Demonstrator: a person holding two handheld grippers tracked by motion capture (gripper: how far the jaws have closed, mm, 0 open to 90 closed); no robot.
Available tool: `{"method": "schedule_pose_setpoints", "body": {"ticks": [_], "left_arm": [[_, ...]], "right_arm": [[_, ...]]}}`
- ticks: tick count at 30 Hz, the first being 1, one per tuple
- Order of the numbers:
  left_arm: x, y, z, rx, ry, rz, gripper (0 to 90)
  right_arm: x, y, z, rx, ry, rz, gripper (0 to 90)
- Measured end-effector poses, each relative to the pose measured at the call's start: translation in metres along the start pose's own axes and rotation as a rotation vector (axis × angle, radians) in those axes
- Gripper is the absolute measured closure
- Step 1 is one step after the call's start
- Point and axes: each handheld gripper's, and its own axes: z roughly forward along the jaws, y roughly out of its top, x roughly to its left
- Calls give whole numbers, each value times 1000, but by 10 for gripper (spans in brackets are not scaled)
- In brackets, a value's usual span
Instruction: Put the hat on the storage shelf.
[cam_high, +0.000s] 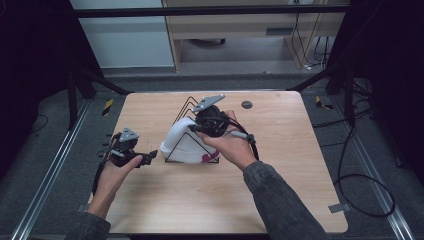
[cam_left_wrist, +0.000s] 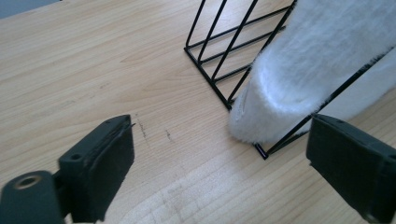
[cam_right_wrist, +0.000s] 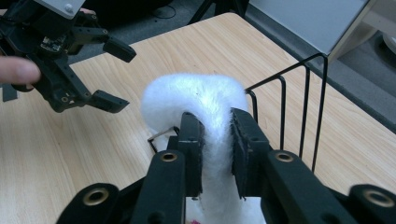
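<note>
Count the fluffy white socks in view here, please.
1. The fluffy white sock is draped over the black wire rack mid-table, pinched by the right gripper. The fabric may hide another.

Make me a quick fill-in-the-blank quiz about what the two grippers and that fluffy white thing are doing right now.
1. The right gripper is shut on the fluffy white ____.
2. The left gripper has its jaws ____ and holds nothing.
3. The sock is draped over a black ____ rack.
4. The rack stands on a ____ table.

Missing words: sock; open; wire; wooden
</note>
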Motion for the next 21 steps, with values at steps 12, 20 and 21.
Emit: {"method": "schedule_pose_setpoints", "body": {"ticks": [12,20,21], "left_arm": [[1,-6,-1,30,-15,-34,47],[1,-9,-1,13,-12,-57,40],[1,-9,-2,8,-11,-59,40]], "right_arm": [[-1,-11,-17,-10,-7,19,707],[-4,-26,-29,-6,-17,36,689],[-5,-28,-30,-10,-17,41,687]]}}
